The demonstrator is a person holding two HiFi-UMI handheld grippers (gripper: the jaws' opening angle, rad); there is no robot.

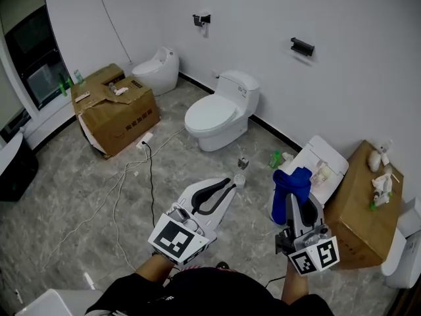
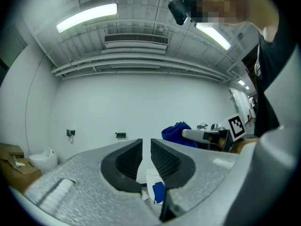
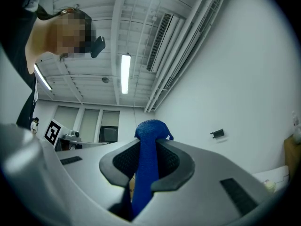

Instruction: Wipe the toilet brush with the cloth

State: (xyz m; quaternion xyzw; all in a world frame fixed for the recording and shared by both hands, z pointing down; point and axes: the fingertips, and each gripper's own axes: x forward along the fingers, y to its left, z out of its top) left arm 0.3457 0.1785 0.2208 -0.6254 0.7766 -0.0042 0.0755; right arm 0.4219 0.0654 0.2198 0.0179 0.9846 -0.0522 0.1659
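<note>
My right tongs (image 1: 294,201) were clamped on the blue cloth (image 1: 291,180), which stood bunched above the tips and ran down between the pads. My left tongs (image 1: 230,182) held nothing. Their jaws stood a narrow gap apart, with only the far wall (image 2: 141,107) showing between them. Both tongs pointed out over the floor (image 1: 79,196) toward the toilet (image 1: 217,114), side by side and well apart.

I could not pick out the brush in any view. A few small things (image 1: 242,164) lay just in front of the toilet and more sat on the box (image 1: 358,209) at my right, all too small to name.

So I judged the step in hand to be finding the brush and taking it with the free left tongs. To do that well, I needed to:
- spread the left jaws wider before reaching;
- take the brush by its handle, not its bristles;
- hold it steady where the right tongs could reach it.

A good wad of cloth stood beyond the tips, so that wad, not the hard jaws, was what should meet the brush. The risk I saw was the cloth dragging out of the grip under a hard rub.
</note>
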